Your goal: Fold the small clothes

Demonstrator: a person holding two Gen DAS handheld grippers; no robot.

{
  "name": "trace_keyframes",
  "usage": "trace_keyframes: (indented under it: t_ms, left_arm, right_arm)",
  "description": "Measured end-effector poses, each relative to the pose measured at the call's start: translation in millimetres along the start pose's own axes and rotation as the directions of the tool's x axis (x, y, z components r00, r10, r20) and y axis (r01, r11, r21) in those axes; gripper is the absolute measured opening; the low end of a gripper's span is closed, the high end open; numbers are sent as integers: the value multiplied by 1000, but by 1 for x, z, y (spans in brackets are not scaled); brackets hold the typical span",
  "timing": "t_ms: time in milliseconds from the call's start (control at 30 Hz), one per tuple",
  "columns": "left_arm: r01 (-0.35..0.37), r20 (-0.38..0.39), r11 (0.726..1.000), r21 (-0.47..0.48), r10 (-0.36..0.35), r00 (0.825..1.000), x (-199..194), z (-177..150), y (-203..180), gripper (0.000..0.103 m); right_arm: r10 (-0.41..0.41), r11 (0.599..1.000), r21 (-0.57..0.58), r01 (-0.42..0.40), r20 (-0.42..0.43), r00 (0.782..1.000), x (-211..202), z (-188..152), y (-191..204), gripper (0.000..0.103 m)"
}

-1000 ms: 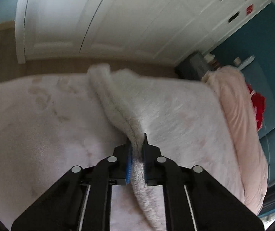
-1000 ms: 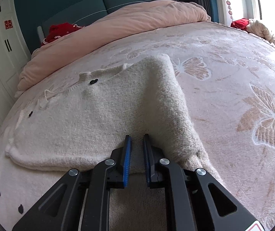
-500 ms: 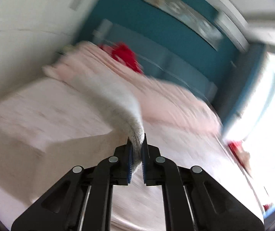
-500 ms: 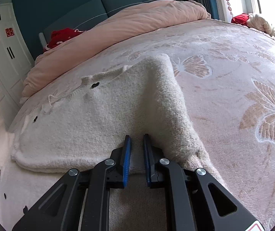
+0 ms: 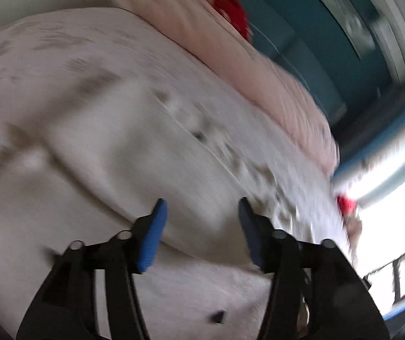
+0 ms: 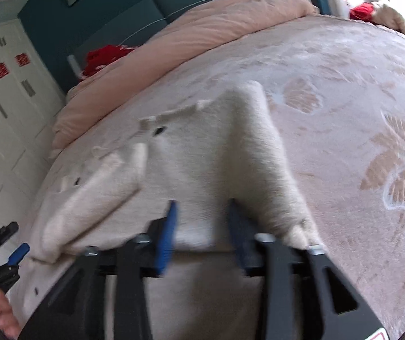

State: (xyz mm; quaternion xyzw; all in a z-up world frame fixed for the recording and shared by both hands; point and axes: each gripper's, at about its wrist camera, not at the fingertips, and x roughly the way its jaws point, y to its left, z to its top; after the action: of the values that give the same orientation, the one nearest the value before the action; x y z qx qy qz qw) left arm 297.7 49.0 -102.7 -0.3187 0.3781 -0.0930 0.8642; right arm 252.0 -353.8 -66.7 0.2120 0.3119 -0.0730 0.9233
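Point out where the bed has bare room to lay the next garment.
Free: the butterfly-patterned bedspread right of the cream sweater, up to the rolled pink duvet. Crowded: the near-left, where the sweater, folded sleeve and left gripper sit.

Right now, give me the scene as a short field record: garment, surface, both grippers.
garment: cream knit sweater, lying on the bed, one sleeve folded across its body
surface: pink floral bedspread
left gripper: jaws opening, nothing pinched between them
right gripper: jaws opening, over the sweater's near hem, pads off the fabric
background: pink duvet, teal headboard
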Motion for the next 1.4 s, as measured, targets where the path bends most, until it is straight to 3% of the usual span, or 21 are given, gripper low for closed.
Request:
trace_keyframes:
  t_ms: [100, 267, 367, 533, 600, 633, 667, 700, 767, 833, 867, 933, 967, 1000, 1067, 1167, 1233, 1333, 1367, 1400]
  left_arm:
    - [-50, 5, 995, -88, 51, 999, -5, 33, 33, 58]
    - [-86, -29, 954, -286, 82, 996, 8, 54, 84, 58]
    - [-75, -23, 945, -318, 72, 997, 8, 48, 95, 58]
    - [-60, -15, 953, -297, 58, 998, 0, 41, 86, 58]
    - [-56, -29, 944, -325, 49, 998, 2, 40, 86, 58]
    - [-69, -43, 940, -335, 58, 997, 6, 39, 87, 58]
    - [-85, -59, 936, -341, 69, 996, 11, 39, 90, 57]
    - [-92, -62, 937, -337, 75, 995, 13, 39, 90, 53]
    - [-100, -54, 948, -302, 88, 995, 15, 40, 87, 51]
    - [-106, -54, 961, -255, 96, 994, 17, 39, 84, 51]
    - [-110, -50, 969, -219, 101, 994, 18, 36, 82, 51]
    - [-126, -37, 982, -141, 122, 992, 22, 30, 76, 51]
    - [-148, -13, 986, -74, 148, 989, 22, 24, 70, 51]
    - [-172, 13, 985, -8, 172, 985, 23, 18, 64, 52]
    - [-197, 50, 978, 62, 194, 980, 23, 8, 57, 54]
    - [-155, 62, 988, 17, 153, 986, 20, 12, 62, 56]
    - [-139, 65, 990, -24, 140, 988, 14, 16, 65, 51]
    - [-51, 66, 983, -178, 64, 996, 5, 29, 79, 49]
    - [-29, 69, 974, -224, 45, 997, 5, 32, 85, 49]
    - [-33, 66, 972, -233, 50, 997, 6, 34, 87, 44]
  right_arm:
    - [105, 994, 23, -104, -59, 993, 2, 11, 28, 72]
    - [116, 992, 59, -110, -108, 987, 9, 22, 84, 72]
    - [33, 998, -55, -42, -160, 987, 22, 17, 134, 86]
    - [-194, 961, -240, 140, -220, 956, 71, 0, 172, 84]
    - [-243, 953, -236, 188, -234, 941, 85, -4, 165, 52]
    - [-237, 957, -224, 186, -226, 945, 83, -3, 162, 41]
    - [-188, 972, -183, 148, -227, 956, 76, 6, 156, 12]
    - [-115, 989, -115, 92, -214, 970, 62, 16, 148, 10]
    - [65, 998, 19, -64, -85, 994, 15, 41, 125, 10]
    - [107, 993, 43, -107, 5, 994, -17, 51, 99, 10]
    - [83, 995, 50, -84, 18, 996, -22, 48, 75, 10]
    - [7, 995, 97, 1, -82, 997, 2, 32, 31, 11]
    - [2, 988, 152, 26, -179, 984, 21, 18, 5, 11]
    - [55, 975, 223, -3, -226, 972, 32, 5, -15, 9]
    - [180, 934, 335, -126, -135, 974, 22, -4, -40, 13]
    - [216, 899, 406, -163, -87, 972, 15, -5, -51, 23]
    - [227, 893, 417, -168, -94, 969, 19, -2, -50, 27]
    - [224, 904, 392, -168, -101, 969, 24, 9, -40, 37]
    - [211, 916, 369, -160, -102, 972, 27, 16, -29, 37]
    - [200, 928, 340, -154, -106, 974, 29, 19, -22, 18]
